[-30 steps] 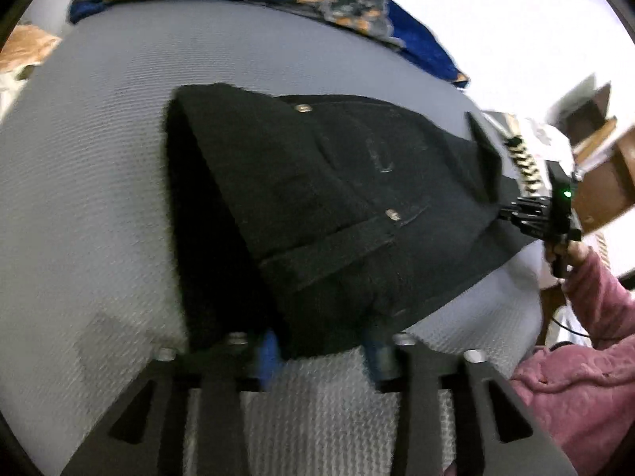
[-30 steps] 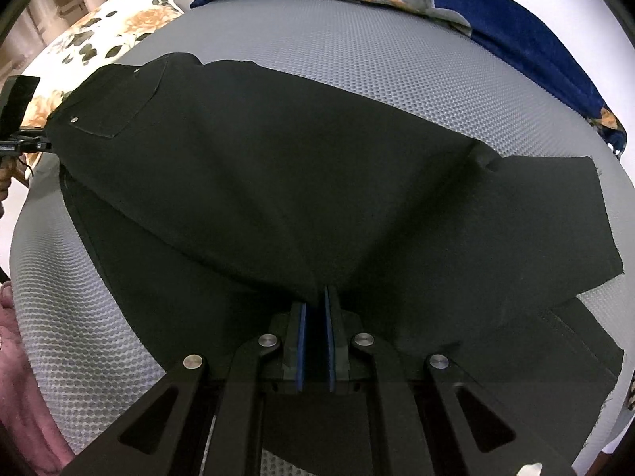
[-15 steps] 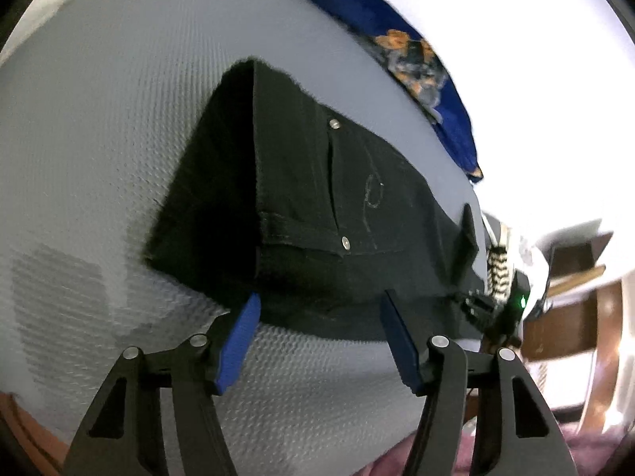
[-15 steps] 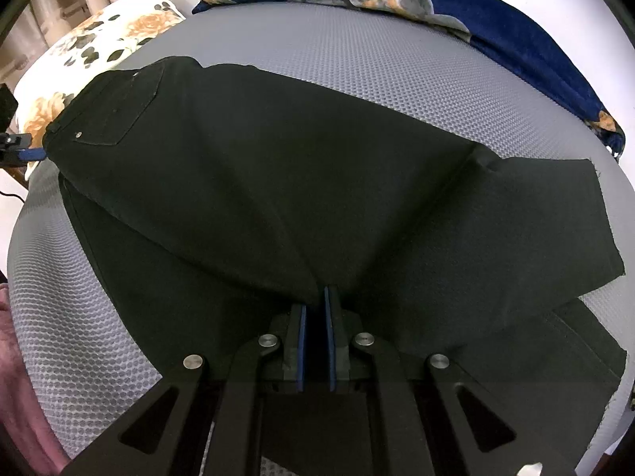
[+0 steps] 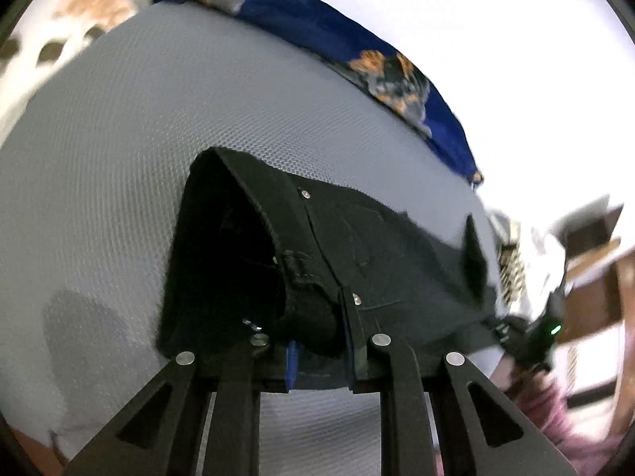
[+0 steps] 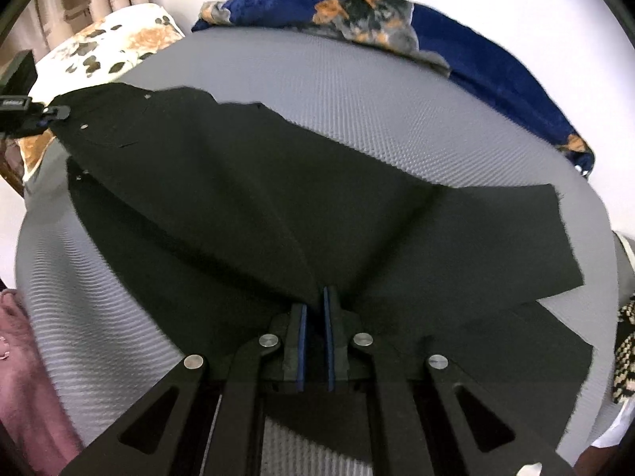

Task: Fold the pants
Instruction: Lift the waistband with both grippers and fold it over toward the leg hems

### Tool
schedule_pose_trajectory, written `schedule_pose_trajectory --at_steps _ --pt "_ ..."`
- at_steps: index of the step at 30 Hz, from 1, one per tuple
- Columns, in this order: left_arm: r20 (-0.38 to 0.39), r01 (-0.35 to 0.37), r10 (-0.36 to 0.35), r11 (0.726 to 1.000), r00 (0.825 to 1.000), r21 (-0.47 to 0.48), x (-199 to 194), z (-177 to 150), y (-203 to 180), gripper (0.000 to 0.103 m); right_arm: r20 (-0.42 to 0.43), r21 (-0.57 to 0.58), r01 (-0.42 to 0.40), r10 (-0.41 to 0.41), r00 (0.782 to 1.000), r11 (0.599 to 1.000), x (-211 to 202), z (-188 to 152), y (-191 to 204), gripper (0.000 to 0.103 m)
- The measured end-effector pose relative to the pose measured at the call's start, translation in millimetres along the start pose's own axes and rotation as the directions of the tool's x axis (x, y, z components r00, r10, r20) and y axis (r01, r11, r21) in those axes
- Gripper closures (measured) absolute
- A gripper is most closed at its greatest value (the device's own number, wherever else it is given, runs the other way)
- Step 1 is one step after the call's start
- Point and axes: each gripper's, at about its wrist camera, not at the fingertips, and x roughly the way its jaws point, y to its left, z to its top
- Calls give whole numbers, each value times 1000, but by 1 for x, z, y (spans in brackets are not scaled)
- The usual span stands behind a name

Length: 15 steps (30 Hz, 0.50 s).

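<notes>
In my left wrist view, my left gripper had clenched on the waistband end of the black pants, near the front edge of the grey mattress. The waist gaped open and dark to the left of my fingers, with a rivet just above the right finger. A blue patterned blanket lay along the far edge. At the right edge of the mattress, blurred, I could see my right gripper at the other end of the cloth.

In my right wrist view, my right gripper was pinched tight on a peak of the pants fabric at the near edge of the mattress. From there one panel rose toward the waist at the left edge, where my left gripper held it. Both legs ran to the right, one lying partly over the other, hems not matched. I judged the lengthwise fold as under way, with squaring the legs and the crosswise folds left to do. I saw no containers anywhere
</notes>
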Motion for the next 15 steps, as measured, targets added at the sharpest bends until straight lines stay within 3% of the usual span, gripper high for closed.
schedule_pose_trajectory --at_steps 3,7,10,15 --pt "-58 -68 71 996 996 53 15 -7 12 85 -11 11 -33 33 999 999 -7 -8 10 97" --pt "-127 -103 104 995 986 11 35 -20 43 85 -83 12 -52 53 995 999 21 -27 31 97" --pt "-107 -103 105 994 989 31 30 -21 39 84 -110 39 -69 73 991 997 31 -35 35 97" --pt "-73 -159 169 979 983 127 28 -21 30 84 -82 71 -107 112 990 992 14 -31 35 97"
